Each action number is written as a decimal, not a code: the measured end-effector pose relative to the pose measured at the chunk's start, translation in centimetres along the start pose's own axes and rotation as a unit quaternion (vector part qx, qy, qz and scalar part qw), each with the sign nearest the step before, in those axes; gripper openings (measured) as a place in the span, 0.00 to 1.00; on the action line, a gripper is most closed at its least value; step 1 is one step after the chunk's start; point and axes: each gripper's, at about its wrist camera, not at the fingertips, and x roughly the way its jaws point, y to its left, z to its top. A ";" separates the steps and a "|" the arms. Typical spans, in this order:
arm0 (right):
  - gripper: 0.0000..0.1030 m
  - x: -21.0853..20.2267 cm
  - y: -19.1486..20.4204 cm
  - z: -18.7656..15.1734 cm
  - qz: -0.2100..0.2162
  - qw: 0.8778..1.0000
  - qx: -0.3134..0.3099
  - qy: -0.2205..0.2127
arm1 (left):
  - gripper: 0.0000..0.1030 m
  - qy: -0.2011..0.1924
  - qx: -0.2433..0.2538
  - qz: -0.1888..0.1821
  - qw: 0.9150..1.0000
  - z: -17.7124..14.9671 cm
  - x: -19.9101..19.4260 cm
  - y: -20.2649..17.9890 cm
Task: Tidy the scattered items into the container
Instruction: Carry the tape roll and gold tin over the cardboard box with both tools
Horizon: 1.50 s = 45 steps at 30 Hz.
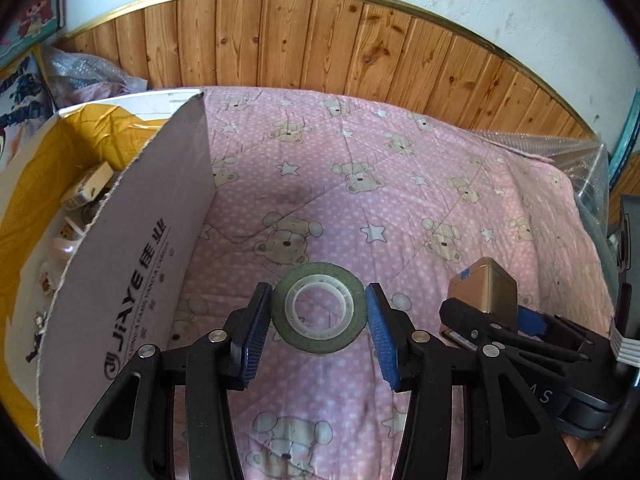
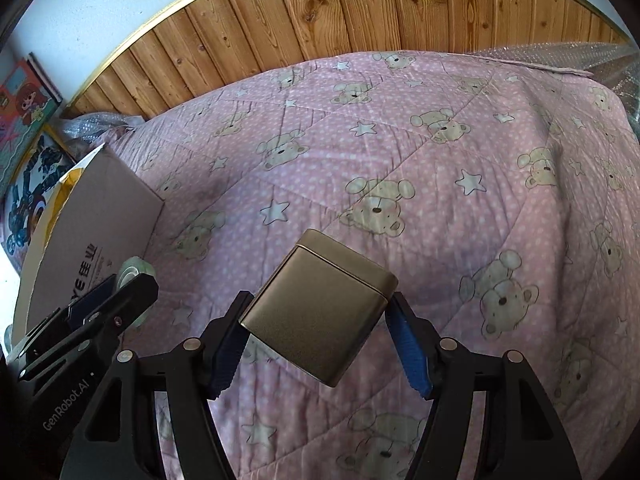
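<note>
Pink quilted bedding (image 1: 400,208) printed with cream teddy bears and white stars covers the bed, and behind it runs a knotty wood-plank wall panel (image 1: 320,40) edged by a thin gold trim below white plaster.

An open white cardboard box (image 1: 132,264) with a yellow inner lining and black "JiAYE" lettering stands on the bedding and serves as the landmark; in the right wrist view it sits at the far left (image 2: 100,220). Inside the box lie several small pale items (image 1: 86,188), too jumbled to name.

Just right of the box's printed wall, the left claw (image 1: 319,312) has its blue ribbed pads on either side of a grey-green roll of tape with a clear plastic core (image 1: 319,307). Both pads touch the roll's outer rim, so the claw is clamped on it; whether the roll is lifted off the bedding cannot be told. From the right wrist view only a pale sliver of this roll (image 2: 134,274) shows past the left claw (image 2: 108,296), close against the box.

Farther right of the box, well apart from it, the right claw (image 2: 320,344) grips a square gold-coloured metal tin with a lid seam (image 2: 320,308), tilted with one corner pointing down. Its pads press on the tin's two opposite sides. In the left wrist view the same tin (image 1: 482,284) sits in the right claw (image 1: 496,320), beyond the tape roll from the box.
</note>
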 end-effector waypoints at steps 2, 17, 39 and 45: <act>0.66 -1.0 0.5 -0.7 0.006 1.000 -0.003 -0.004 | 0.48 -0.006 -0.002 -0.003 1.000 -0.4 -1.2 0.2; 0.66 -5.5 4.0 -4.7 0.030 0.998 -0.037 -0.031 | 0.48 -0.033 0.018 -0.021 0.999 -2.3 -8.3 0.4; 0.66 -9.1 10.3 -7.0 0.065 0.988 -0.118 -0.072 | 0.48 -0.057 0.003 -0.031 0.998 -4.3 -12.9 4.3; 0.66 -9.5 12.4 -7.5 0.063 0.982 -0.155 -0.086 | 0.48 -0.076 -0.017 -0.041 0.996 -3.7 -14.3 6.3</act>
